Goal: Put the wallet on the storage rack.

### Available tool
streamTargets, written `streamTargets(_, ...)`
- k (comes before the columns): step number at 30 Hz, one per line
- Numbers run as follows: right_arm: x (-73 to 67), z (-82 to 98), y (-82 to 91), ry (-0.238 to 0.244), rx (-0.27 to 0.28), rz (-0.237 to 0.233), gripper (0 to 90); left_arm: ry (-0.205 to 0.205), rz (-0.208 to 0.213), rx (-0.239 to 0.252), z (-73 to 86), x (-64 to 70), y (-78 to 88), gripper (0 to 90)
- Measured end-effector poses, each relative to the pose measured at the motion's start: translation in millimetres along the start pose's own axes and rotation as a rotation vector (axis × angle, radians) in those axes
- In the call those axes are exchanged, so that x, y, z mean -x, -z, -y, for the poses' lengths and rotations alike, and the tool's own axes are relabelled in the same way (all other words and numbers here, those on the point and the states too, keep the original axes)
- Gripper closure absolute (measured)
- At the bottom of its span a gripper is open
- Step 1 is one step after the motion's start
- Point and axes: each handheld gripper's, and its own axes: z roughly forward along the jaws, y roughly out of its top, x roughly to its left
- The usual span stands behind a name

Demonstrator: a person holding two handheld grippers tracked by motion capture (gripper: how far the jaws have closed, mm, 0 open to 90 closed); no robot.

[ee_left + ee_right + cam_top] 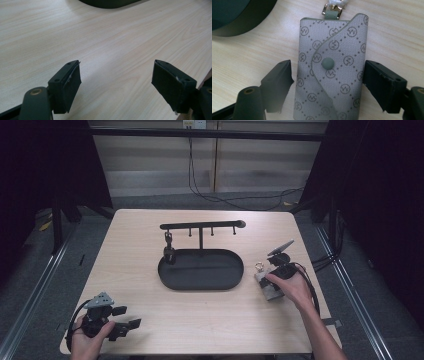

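Right gripper (328, 82): jaws spread around grey key pouch (332, 67), not pressing.
Left gripper (116, 82): jaws spread, at table's (150, 285) 7 o'clock.

The grey key pouch (332, 67) carries a repeated printed monogram: small circles, each holding what looks like a zigzag "M" or "W", set inside a diamond grid of dots across its flap and body. No other text, number or label can be read anywhere.
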Motion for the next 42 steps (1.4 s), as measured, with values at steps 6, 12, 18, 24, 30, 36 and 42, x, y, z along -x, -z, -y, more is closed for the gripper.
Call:
streamTargets(6, -1.1, -4.1, -7.7, 0.003, -0.028, 0.021, 24.3, -0.005, 0.005, 0.004, 0.0, 0.3, 0.8, 23.0)
streamTargets(12, -6.6, -6.2, -13.2, 0.013, -0.054, 0.061, 24.2, 0.001, 0.004, -0.007, 0.2, -0.7, -0.1, 22.9)
streamTargets(18, -7.2, -6.7, -13.4, -0.002, -0.052, 0.072, 26.3, 0.0, 0.005, -0.007, 0.0, -0.4, -0.3, 22.9)
streamTargets(24, -6.7, -7.8, -12.8, -0.044, -0.058, 0.082, 28.3, -0.002, 0.008, 0.002, -0.7, -1.1, 0.6, 22.3)
streamTargets(30, -8.8, -12.7, -10.3, -0.043, -0.072, 0.098, 31.2, 0.001, 0.008, 0.003, -0.6, -1.5, 0.2, 21.8)
streamTargets(36, -9.2, -15.7, -8.0, -0.042, -0.088, 0.066, 32.6, 0.001, 0.019, -0.009, -1.3, -2.2, -1.5, 21.7)
streamTargets(42, -9.1, -16.0, -5.2, -0.046, -0.092, 0.045, 32.9, 0.0, 0.012, 0.0, -1.4, -2.8, 0.1, 21.7)
